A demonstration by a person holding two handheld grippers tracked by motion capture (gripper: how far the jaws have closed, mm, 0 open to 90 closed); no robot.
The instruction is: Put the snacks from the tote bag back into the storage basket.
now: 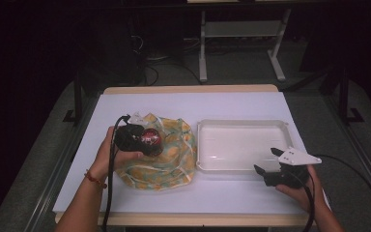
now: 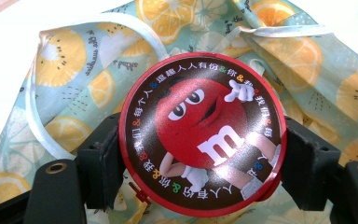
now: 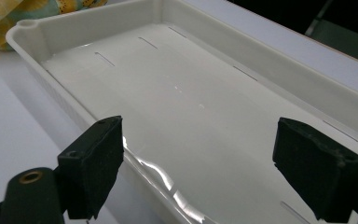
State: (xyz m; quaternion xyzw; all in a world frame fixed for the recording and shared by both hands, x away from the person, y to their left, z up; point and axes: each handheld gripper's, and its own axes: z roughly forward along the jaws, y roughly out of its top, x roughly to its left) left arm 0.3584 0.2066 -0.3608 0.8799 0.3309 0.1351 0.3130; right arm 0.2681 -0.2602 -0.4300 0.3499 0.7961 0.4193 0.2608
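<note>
Near edge of the table: the right gripper [image 1: 265, 166] sits at the near right, held in the person's right hand [image 1: 297, 189], jaws spread wide and holding nothing. In the right gripper view the two black pads [image 3: 98, 158] stand apart over the near long rim of the shallow white rectangular plastic tray [image 3: 37, 35]; the tray floor between and beyond them is bare. Free white tabletop [image 1: 222, 195] runs along the front of the tray, between it and the table's near edge.

Left, a little farther in: the left gripper [image 1: 147, 141], held in the person's left hand [image 1: 110, 153], is clamped on the round red-rimmed tin with a red cartoon candy character printed on its dark lid [image 2: 203, 133]. In the left gripper view both pads press the tin's rim from opposite sides, lid face toward the camera. The tin is over the crumpled pale-green fabric bag with an orange-and-lemon-slice print and white drawstring [image 1: 174, 159]; I cannot tell whether it rests on the cloth or is lifted clear.

The bag's right edge lies just beside the tray's left wall [image 1: 199, 145], nearly touching. Bare tabletop to the left of the bag.

Far side: an open strip of white surface behind bag and tray, up to the table's wooden far edge [image 1: 188, 89].
</note>
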